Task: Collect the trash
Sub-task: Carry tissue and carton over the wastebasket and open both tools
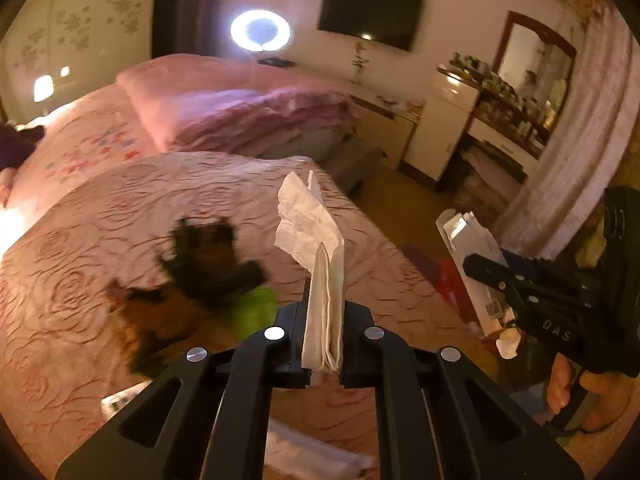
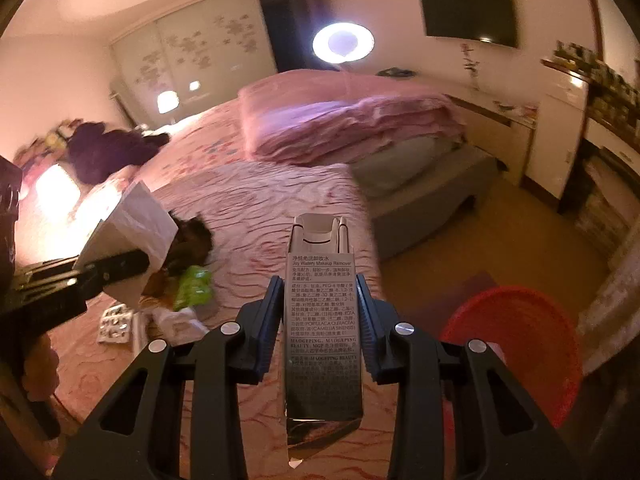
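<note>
My left gripper is shut on a folded white paper tissue that stands up between its fingers above the pink bed. My right gripper is shut on a silver makeup remover box, held upright; the same box and right gripper show at the right of the left wrist view. On the bedspread lie a green wrapper, a brown and black wrapper, white crumpled paper and a blister pack. A red basket stands on the floor to the right.
The pink bedspread fills the left and centre, with a folded pink quilt at the far side. A white cabinet and a dressing table with a mirror stand at the right wall. A ring light glares behind the bed.
</note>
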`<state>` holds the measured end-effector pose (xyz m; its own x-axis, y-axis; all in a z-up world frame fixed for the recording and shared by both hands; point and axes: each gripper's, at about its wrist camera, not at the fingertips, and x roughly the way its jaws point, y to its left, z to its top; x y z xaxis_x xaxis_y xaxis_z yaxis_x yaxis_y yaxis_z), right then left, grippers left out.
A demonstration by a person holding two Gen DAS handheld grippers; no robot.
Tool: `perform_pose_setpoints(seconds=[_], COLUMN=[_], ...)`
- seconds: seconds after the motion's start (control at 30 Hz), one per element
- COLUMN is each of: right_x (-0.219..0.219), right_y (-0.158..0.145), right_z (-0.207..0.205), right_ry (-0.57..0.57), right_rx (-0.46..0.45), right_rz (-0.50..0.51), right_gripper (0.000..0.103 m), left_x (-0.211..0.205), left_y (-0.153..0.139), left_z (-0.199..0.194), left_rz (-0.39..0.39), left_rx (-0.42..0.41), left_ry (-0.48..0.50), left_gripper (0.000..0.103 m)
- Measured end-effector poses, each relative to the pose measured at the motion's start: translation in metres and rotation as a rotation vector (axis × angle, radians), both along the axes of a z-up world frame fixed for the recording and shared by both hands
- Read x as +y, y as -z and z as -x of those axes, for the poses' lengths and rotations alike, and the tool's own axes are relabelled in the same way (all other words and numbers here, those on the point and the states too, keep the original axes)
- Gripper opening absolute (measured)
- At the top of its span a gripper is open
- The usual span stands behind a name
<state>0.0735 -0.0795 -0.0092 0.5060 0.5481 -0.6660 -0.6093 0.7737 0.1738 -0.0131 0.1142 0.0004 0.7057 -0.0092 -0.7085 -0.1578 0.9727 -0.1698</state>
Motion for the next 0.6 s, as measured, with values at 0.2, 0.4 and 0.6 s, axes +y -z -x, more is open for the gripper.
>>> perform_pose_setpoints(seconds=[0.2, 0.4, 0.6], right_x=[-0.038, -0.085, -0.126], right_y=[0.001, 0.006, 0.019], right_z=[-0.012, -0.028, -0.041], right_ry=[0.112, 0.24, 0.345], right_rx=[-0.008, 0.002, 0.029], right_rz=[0.004, 0.01, 0.016], right_gripper=[0.034, 0.035, 0.035], left_x=[-0.035, -0.073, -0.12], left_y=[-0.001, 0.003, 0.016], left_z=[-0.032, -0.061, -0.09], left_rz=[0.005, 0.014, 0.003], left_rx=[0.005, 0.015, 0.048], left_ry=[0.09, 0.189, 0.292], left_gripper=[0.008, 0.008, 0.008])
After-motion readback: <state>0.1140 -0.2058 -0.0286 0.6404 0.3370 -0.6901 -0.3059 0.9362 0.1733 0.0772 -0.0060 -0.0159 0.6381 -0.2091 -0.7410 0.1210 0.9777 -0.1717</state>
